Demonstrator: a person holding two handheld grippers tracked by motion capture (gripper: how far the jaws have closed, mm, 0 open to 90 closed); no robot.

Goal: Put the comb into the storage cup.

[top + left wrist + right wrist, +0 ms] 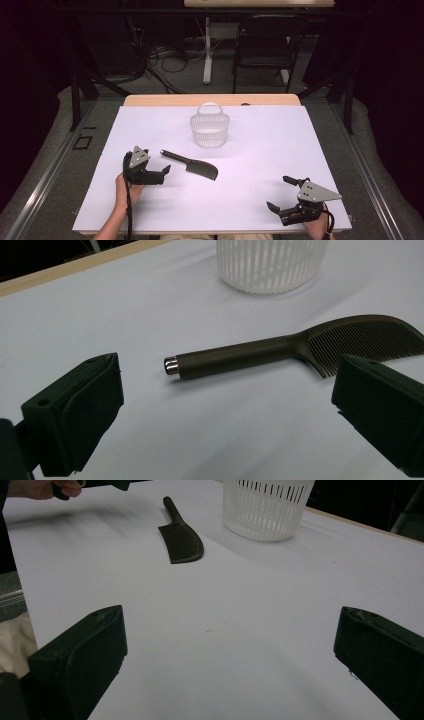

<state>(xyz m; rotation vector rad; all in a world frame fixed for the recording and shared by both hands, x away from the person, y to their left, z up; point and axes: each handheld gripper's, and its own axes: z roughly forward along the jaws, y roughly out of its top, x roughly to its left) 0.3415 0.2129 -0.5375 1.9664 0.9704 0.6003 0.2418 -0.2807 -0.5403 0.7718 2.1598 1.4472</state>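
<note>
Comb (191, 164) lies flat on the white table (250, 195), near its middle, a dark plastic one with a round handle and a broad toothed head. Its handle points toward your left gripper (159, 175), which sits just beside the handle's tip and apart from it, jaws spread wide. In the left gripper view the handle (235, 356) ends in a small shiny cap (171, 365), and the fine teeth (360, 346) run along the lower edge of the curved head. Behind the comb, a little way off, stands a white slotted basket (209, 131) with a hoop handle, upright and with nothing showing inside.

Your right gripper (284, 196) rests near the table's front right corner, well apart from the comb, its jaws also wide and holding nothing. From its view the comb (181, 536) shows far off, near the basket (266, 507).

The comb is probably light and stiff, so it should lift with little force. The handle looks smooth and rounded, so it may roll or slip between the pads if you pinch it off centre. Take it across the handle's middle, jaws on either side. Avoid the teeth: they look thin and could bend or snag. Because it lies flat, you need to bring the jaw tips right down to the table.
</note>
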